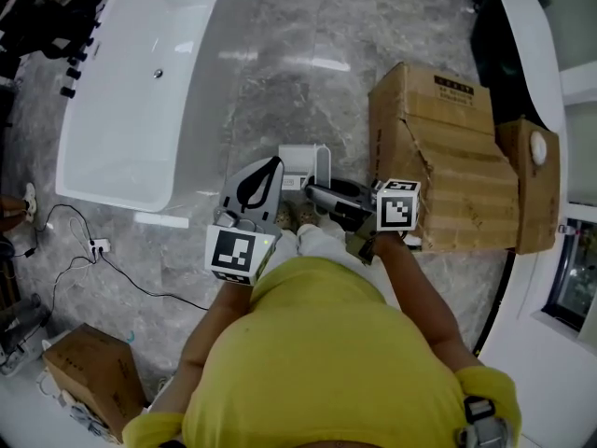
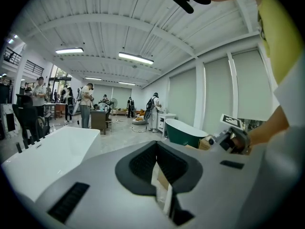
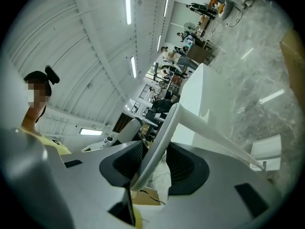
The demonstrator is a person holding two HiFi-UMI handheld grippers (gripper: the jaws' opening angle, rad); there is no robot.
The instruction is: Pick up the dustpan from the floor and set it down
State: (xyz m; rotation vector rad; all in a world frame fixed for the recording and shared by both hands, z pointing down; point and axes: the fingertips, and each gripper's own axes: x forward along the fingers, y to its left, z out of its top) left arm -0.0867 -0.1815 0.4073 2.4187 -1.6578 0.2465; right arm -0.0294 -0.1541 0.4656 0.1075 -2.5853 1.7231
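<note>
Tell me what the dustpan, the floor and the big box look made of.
Dustpan: probably white moulded plastic, smooth with a slight sheen.
Floor: grey veined stone or stone-look tile, polished, since it mirrors the ceiling lights.
Box: brown corrugated cardboard, matte, with creased and torn edges.
</note>
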